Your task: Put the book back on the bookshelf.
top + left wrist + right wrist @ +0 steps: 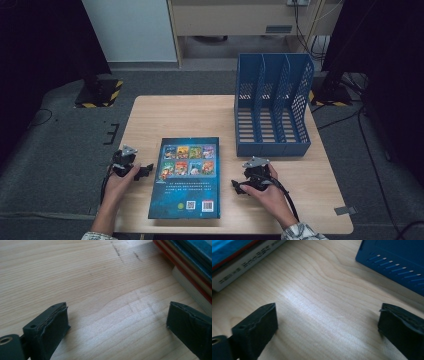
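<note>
Both grippers empty, jaws spread wide: left gripper [131, 167] and right gripper [248, 184] flanking blue book [187, 176] flat on wooden table [150, 115]; blue file rack [272, 107] beyond.

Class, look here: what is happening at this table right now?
A person sits at a wooden table with a claw in each hand. The left claw and right claw rest open on either side of a blue book lying flat, touching nothing. A blue file rack stands behind, its slots unfilled.
</note>
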`<state>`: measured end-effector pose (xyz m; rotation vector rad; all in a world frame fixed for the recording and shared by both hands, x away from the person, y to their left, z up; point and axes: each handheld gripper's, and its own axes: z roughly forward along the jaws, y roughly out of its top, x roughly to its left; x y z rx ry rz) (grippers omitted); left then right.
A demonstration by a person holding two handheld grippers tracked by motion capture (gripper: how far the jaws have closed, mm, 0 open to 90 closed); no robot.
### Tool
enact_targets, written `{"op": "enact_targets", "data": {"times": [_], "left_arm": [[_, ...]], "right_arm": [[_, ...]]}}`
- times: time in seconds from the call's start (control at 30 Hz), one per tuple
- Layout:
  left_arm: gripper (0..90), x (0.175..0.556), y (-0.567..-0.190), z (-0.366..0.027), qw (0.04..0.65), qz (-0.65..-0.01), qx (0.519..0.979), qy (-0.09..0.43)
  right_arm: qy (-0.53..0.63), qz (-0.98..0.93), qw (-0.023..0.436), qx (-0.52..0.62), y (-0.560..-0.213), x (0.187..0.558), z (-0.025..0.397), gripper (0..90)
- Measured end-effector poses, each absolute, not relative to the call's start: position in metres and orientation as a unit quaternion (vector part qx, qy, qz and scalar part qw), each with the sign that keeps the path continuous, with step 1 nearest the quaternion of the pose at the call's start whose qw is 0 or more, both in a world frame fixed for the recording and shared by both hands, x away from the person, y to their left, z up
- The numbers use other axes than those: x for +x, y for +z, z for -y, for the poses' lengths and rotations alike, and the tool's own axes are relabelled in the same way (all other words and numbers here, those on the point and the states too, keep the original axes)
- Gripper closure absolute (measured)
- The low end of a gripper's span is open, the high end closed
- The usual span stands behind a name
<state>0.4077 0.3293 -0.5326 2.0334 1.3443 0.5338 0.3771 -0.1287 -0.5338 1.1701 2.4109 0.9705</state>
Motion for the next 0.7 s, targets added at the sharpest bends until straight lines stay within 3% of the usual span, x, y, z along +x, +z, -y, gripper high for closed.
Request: {"op": "enact_targets", "data": {"times": [0.2,0.4,0.5,0.7], "left_arm": [[3.9,0.392,-0.513,-0.338,0.352,-0.520,0.749,0.212],[4.2,0.385,-0.505,-0.329,0.365,-0.506,0.754,0.205],[4.6,0.383,-0.502,-0.322,0.365,-0.507,0.753,0.207],[4.6,0.379,-0.497,-0.309,0.380,-0.495,0.756,0.198]], "right_arm": [[0.351,-0.842,0.139,0.385,-0.520,0.366,0.127,5.8],[0.361,-0.845,0.136,0.371,-0.513,0.360,0.122,7.4],[0.357,-0.852,0.170,0.344,-0.502,0.354,0.115,9.7],[0.387,-0.847,0.149,0.332,-0.491,0.350,0.104,9.6]]}}
